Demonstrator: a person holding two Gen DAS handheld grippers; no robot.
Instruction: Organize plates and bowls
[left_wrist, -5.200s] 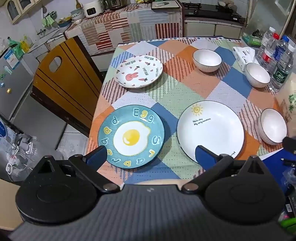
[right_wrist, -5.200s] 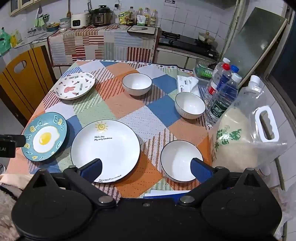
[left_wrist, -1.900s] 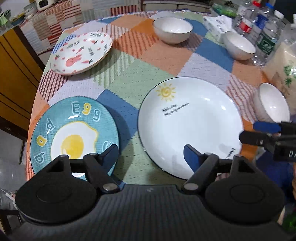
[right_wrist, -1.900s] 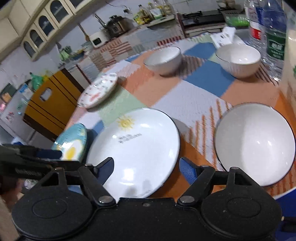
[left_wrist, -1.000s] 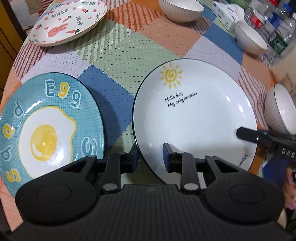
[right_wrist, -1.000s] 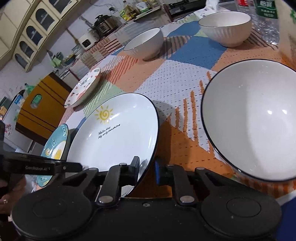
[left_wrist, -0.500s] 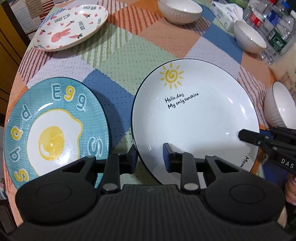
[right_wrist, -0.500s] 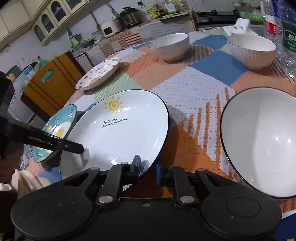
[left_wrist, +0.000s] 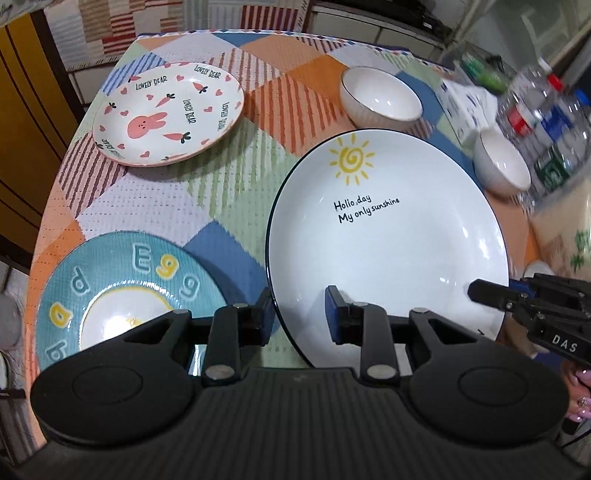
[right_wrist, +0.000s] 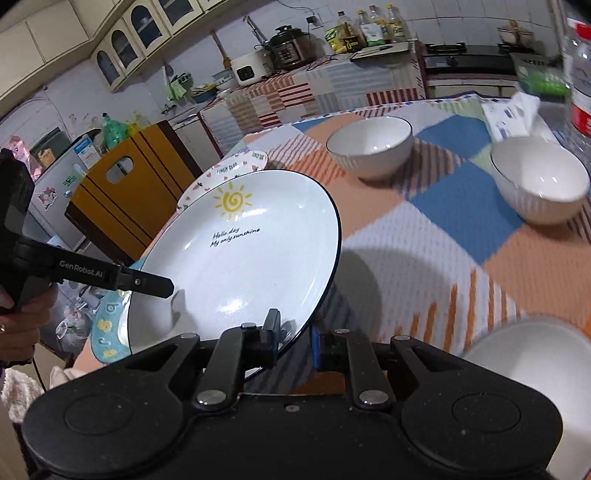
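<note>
- Gripping the big round white ceramic sun-print plate (left_wrist: 388, 236) by its near rim, our left gripper (left_wrist: 300, 314) and right gripper (right_wrist: 293, 338) have fingers clamped on it.
- We see it tilted above the patchwork counter (left_wrist: 155, 199), overlapping the teal egg plate (left_wrist: 122, 280); open cloth lies ahead.

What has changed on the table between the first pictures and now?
Both claws closed on the near rim of the sunshine plate: the left claw and the right claw have lifted it off the tablecloth, tilted. The egg plate, rabbit plate and white bowls stayed put.
</note>
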